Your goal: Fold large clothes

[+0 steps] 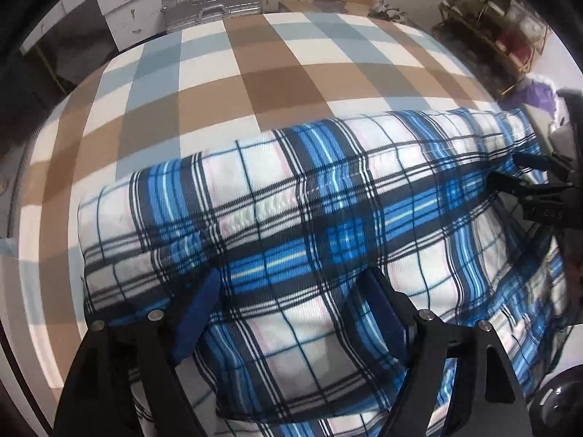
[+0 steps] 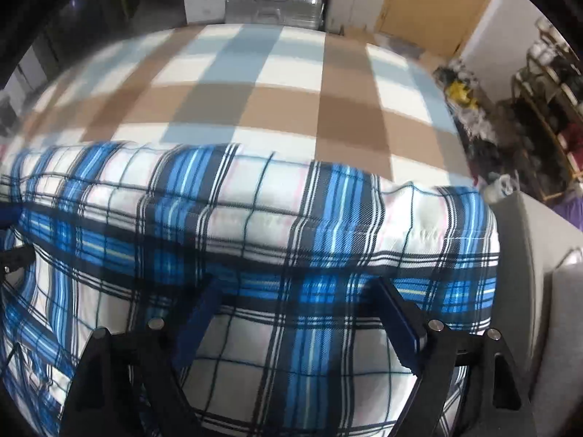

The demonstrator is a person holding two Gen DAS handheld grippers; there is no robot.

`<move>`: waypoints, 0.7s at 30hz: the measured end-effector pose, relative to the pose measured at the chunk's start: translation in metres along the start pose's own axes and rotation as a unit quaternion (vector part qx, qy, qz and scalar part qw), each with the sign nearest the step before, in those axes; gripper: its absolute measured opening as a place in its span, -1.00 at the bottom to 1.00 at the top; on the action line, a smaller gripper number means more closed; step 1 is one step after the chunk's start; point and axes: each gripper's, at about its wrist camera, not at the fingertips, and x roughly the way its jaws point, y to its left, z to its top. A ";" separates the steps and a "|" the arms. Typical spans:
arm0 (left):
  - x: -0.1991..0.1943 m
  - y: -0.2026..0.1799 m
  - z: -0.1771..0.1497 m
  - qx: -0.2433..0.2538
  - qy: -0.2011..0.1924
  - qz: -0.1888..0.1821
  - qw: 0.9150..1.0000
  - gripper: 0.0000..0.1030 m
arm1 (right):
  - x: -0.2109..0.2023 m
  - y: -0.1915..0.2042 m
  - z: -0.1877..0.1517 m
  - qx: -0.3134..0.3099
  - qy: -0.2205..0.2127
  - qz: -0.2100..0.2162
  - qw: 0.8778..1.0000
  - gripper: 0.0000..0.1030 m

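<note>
Blue plaid quilt (image 1: 291, 218) lies part-folded on the checked bed (image 1: 226, 83), near edge. Left gripper (image 1: 291, 291) and right gripper (image 2: 295, 302) poised over it, fingers wide apart, nothing pinched. Risk: padded layers are thick, so a shallow bite may grab top layer only and the fold could slump.

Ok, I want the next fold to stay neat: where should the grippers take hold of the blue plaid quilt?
Probably the far folded edge of the blue plaid quilt, one gripper toward each end, coming from above. That edge runs as a thick rounded roll across the checked bed sheet, so open jaws can straddle it. The left gripper and right gripper are both open above it.
</note>
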 end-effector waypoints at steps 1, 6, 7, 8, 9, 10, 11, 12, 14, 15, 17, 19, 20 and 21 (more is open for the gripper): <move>0.004 0.000 0.003 0.007 0.001 0.008 1.000 0.54 | -0.001 0.001 0.002 0.001 0.003 0.003 1.000 0.66; 0.014 0.009 0.023 0.021 -0.003 0.023 0.999 0.63 | 0.011 0.008 0.031 0.008 -0.024 0.013 1.000 0.66; 0.016 0.013 0.028 0.022 -0.003 0.024 0.999 0.63 | 0.013 0.008 0.036 0.016 -0.029 0.016 0.999 0.67; 0.016 0.015 0.031 0.024 -0.004 0.025 0.999 0.64 | 0.014 0.010 0.043 0.018 -0.035 0.015 0.999 0.67; 0.018 0.019 0.040 0.027 -0.006 0.026 0.999 0.65 | 0.025 0.017 0.050 0.018 -0.037 0.014 0.999 0.67; 0.015 0.024 0.045 0.027 -0.008 0.025 0.999 0.66 | 0.032 0.018 0.059 0.019 -0.040 0.015 0.999 0.67; 0.018 0.033 0.053 0.024 -0.009 0.024 0.999 0.68 | 0.042 0.012 0.062 0.019 -0.041 0.016 0.999 0.68; 0.015 0.033 0.053 0.023 -0.011 0.024 0.999 0.69 | 0.049 0.015 0.069 0.017 -0.041 0.018 0.999 0.69; 0.014 0.040 0.054 0.028 -0.014 0.020 0.999 0.70 | 0.052 0.020 0.077 0.002 -0.041 0.022 0.999 0.69; 0.013 0.038 0.050 0.034 -0.013 0.024 0.999 0.70 | 0.052 0.021 0.076 -0.010 -0.043 0.024 0.999 0.69; 0.009 0.031 0.028 0.053 -0.011 0.052 0.997 0.76 | 0.045 0.018 0.058 -0.020 -0.056 0.018 0.998 0.67; 0.002 0.027 0.006 0.064 -0.013 0.047 0.997 0.75 | 0.039 0.008 0.037 -0.016 -0.063 0.014 0.998 0.67; -0.002 0.025 -0.003 0.073 -0.007 0.043 0.996 0.75 | 0.030 0.007 0.019 -0.019 -0.068 0.015 0.997 0.67; -0.006 0.025 -0.010 0.083 -0.002 0.044 0.996 0.75 | 0.024 0.006 0.004 -0.021 -0.076 0.005 0.997 0.67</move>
